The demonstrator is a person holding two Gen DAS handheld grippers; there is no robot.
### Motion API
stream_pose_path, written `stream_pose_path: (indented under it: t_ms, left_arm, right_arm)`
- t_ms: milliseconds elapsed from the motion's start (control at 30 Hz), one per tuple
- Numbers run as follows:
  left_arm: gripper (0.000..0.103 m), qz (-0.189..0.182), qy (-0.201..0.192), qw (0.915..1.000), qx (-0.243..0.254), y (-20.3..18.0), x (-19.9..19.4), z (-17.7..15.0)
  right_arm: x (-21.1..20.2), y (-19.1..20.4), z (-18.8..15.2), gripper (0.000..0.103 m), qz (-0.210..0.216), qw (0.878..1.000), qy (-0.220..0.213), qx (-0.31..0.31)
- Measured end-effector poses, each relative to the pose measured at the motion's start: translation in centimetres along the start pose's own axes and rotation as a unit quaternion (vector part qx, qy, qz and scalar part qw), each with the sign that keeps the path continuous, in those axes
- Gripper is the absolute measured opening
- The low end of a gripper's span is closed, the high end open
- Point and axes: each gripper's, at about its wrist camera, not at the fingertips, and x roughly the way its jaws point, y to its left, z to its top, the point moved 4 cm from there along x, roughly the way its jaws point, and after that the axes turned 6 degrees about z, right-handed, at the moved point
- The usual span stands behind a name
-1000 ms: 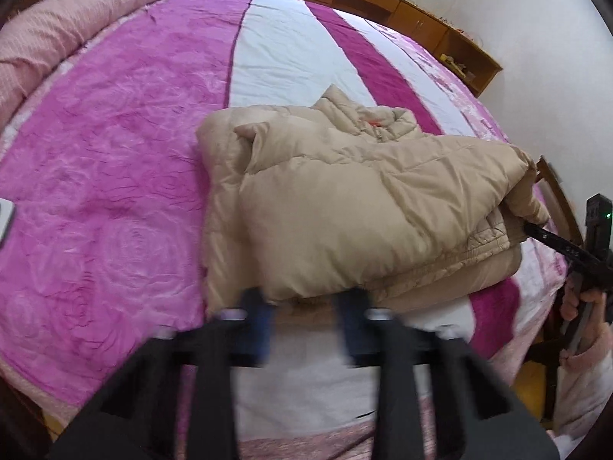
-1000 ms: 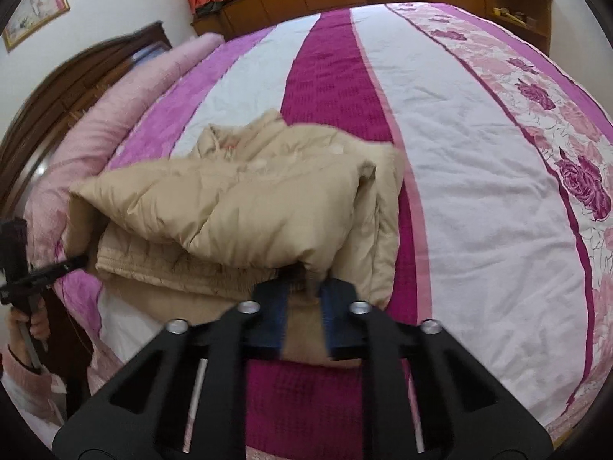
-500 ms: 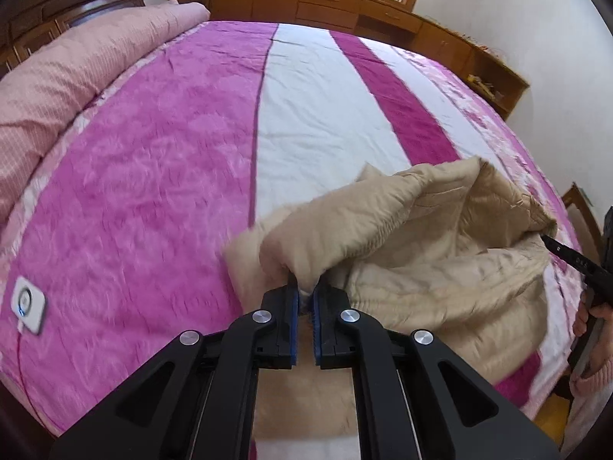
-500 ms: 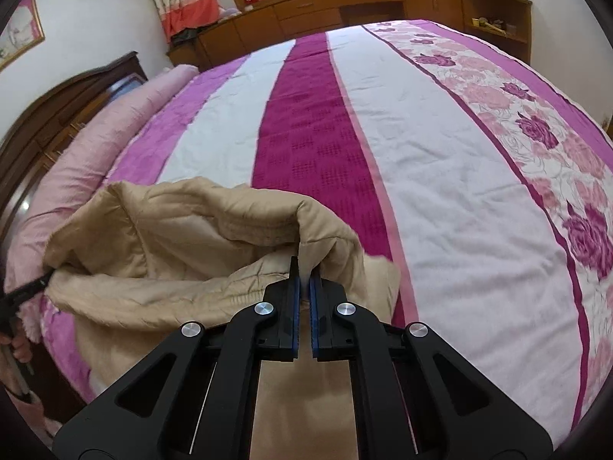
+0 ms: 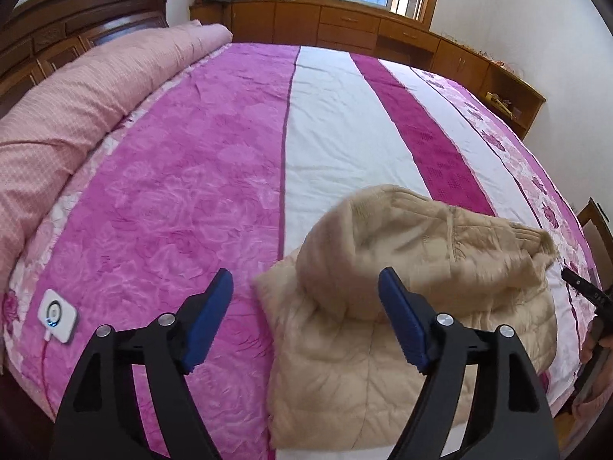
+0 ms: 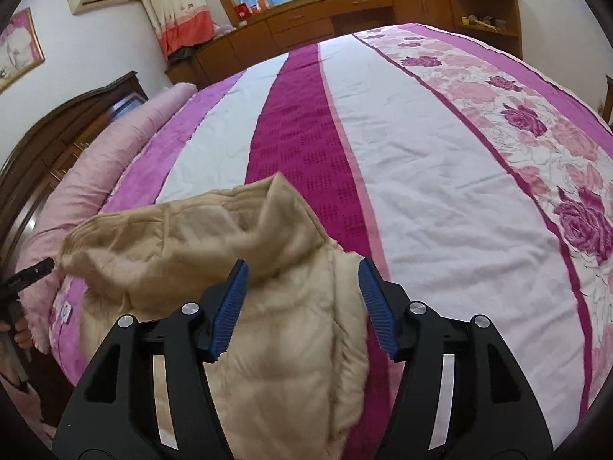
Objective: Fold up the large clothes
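A beige padded jacket [image 5: 402,287] lies in a folded heap at the near edge of the bed, its upper layer bulging and blurred. My left gripper [image 5: 306,306] hovers above the jacket's left side, its jaws opening wide, and the blue pads [image 5: 207,322] press on nothing. In the right wrist view the same jacket [image 6: 191,253] lies below my right gripper [image 6: 302,299], whose jaws are opening too, with the cloth under them and not pinched. The other gripper's black tip [image 6: 34,272] shows at the jacket's left end.
The bed carries a pink, white and magenta striped cover [image 5: 345,134] with a rose border [image 6: 536,145]. A rolled pink quilt [image 5: 76,103] lies by the dark headboard. A small white device [image 5: 57,314] rests at the left near edge. Wooden cabinets [image 5: 345,27] line the far wall.
Both grippers were shut on the jacket's hem and carried it up and over the jacket. Now both have let go and stand open, and the fold has dropped onto the heap.
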Motion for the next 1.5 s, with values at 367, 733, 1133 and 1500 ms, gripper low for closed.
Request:
stream_pose_path:
  t_ms: [367, 733, 1133, 1500]
  left_arm:
    - [0.078, 0.015, 0.026, 0.9984, 0.048, -0.1, -0.4, -2.7]
    - [0.082, -0.002, 0.036, 0.9945, 0.098, -3.0, 1.9, -4.7]
    - [0.082, -0.013, 0.038, 0.9983, 0.043, -3.6, 9.2, -1.5]
    - [0.083, 0.039, 0.045, 0.9974, 0.04, -4.2, 14.2, -0.2]
  right_arm:
    - [-3.2, -0.8, -2.6, 0.066, -0.009, 0.999, 0.021, -0.033]
    - [1.9, 0.3, -3.9, 0.068, 0.02, 0.996, 0.073, -0.042]
    - [7.1, 0.3, 0.0, 0.068, 0.006, 0.999, 0.04, 0.016]
    - [11.2, -0.6, 1.4, 0.061, -0.092, 0.994, 0.058, -0.011]
